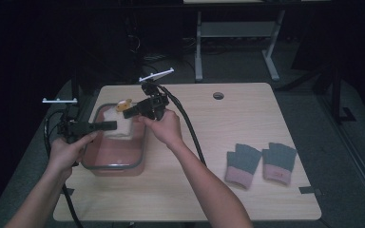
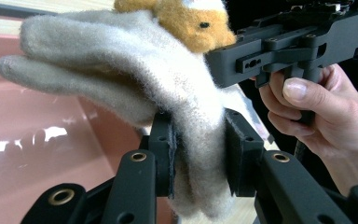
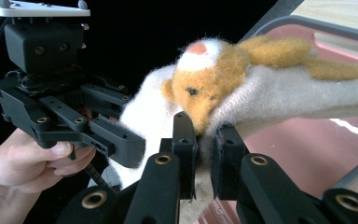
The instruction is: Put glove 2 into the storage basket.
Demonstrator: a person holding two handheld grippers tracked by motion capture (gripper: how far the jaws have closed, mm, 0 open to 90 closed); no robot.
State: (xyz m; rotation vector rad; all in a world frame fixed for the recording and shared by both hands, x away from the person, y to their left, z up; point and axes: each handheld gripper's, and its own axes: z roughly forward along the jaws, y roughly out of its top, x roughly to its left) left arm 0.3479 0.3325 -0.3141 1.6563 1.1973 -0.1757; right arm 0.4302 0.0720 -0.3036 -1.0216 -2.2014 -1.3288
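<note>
- The left tool sits closest in the left gripper view, its two black jaws pinched on a fold of a cream woolly glove, which bulges out above and below the pads.
- In the right gripper view the right tool is likewise clamped on the glove, at the edge just under a small orange animal face sewn onto it.
- From the high view the glove hangs between the two tools above a pinkish clear-walled bin at the left of the counter; whether the fabric touches the bin floor I cannot tell.
- The relation that matters: the glove's long axis runs roughly across from the left tool to the right tool, with both grips close together at one end and the fingers trailing away over the bin.
- Neither hand is clearly nearer; each tool already has its bite, so the coming move likely turns on pulling the glove taut or lifting it clear of the bin.
- A pair of grey and pink gloves lies flat at the right of the counter, well apart from the bin.
</note>
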